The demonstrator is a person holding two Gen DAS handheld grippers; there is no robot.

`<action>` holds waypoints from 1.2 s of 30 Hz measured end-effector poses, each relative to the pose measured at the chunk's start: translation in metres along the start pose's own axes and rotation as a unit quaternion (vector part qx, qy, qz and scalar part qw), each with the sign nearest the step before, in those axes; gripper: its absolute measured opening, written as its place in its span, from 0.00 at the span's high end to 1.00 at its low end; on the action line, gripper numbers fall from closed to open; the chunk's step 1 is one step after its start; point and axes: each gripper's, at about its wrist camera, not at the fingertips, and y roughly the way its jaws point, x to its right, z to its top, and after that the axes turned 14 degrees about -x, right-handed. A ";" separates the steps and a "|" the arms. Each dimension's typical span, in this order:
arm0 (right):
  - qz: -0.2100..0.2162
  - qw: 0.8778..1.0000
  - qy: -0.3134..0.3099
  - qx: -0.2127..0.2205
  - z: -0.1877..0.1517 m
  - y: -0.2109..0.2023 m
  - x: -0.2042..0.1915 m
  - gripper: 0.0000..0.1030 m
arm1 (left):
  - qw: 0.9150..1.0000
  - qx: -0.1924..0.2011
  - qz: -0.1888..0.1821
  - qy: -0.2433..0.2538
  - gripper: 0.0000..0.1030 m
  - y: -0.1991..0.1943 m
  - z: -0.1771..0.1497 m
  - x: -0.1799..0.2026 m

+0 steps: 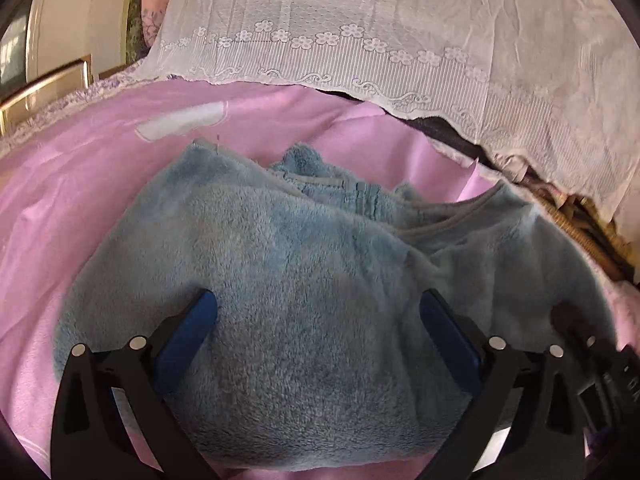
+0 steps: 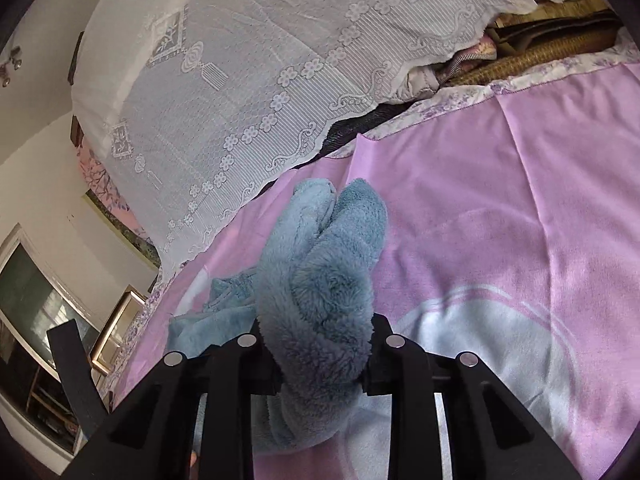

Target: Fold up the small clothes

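Note:
A blue fleece garment (image 1: pixel 304 280) lies bunched on the pink blanket (image 1: pixel 100 184), its zip and neckline toward the far side. My left gripper (image 1: pixel 319 300) hovers over its near part, open wide, its blue pads (image 1: pixel 188 332) apart on either side of the fleece without pinching it. In the right wrist view a thick fold of the same blue fleece garment (image 2: pixel 320 264) stands up between the jaws. My right gripper (image 2: pixel 318 332) is shut on it, lifted off the pink blanket (image 2: pixel 500 200). Its fingertips are buried in the pile.
A white lace cover (image 1: pixel 360 28) drapes over a mound behind the garment. Woven wicker items (image 2: pixel 540 52) sit at the far right. A gold-framed picture (image 2: pixel 116 332) and a dark screen (image 2: pixel 32 308) stand off the bed's left side.

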 end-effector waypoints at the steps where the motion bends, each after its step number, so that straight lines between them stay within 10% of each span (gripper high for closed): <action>1: -0.002 1.000 -0.007 0.002 0.000 -0.001 -0.003 0.74 | 1.000 -0.006 -0.011 -0.004 0.04 0.000 0.004 -0.002; 9: -0.012 0.999 -0.037 0.010 -0.003 -0.005 -0.019 0.74 | 1.000 -0.010 0.009 0.022 0.04 0.005 0.019 0.020; 19: -0.023 0.996 -0.086 0.022 -0.011 -0.012 -0.045 0.74 | 0.974 -0.091 -0.204 0.048 0.05 0.017 0.024 0.031; 36: -0.050 0.979 -0.192 0.049 -0.040 -0.004 -0.127 0.74 | 0.980 -0.056 -0.189 0.024 0.05 -0.027 0.040 -0.024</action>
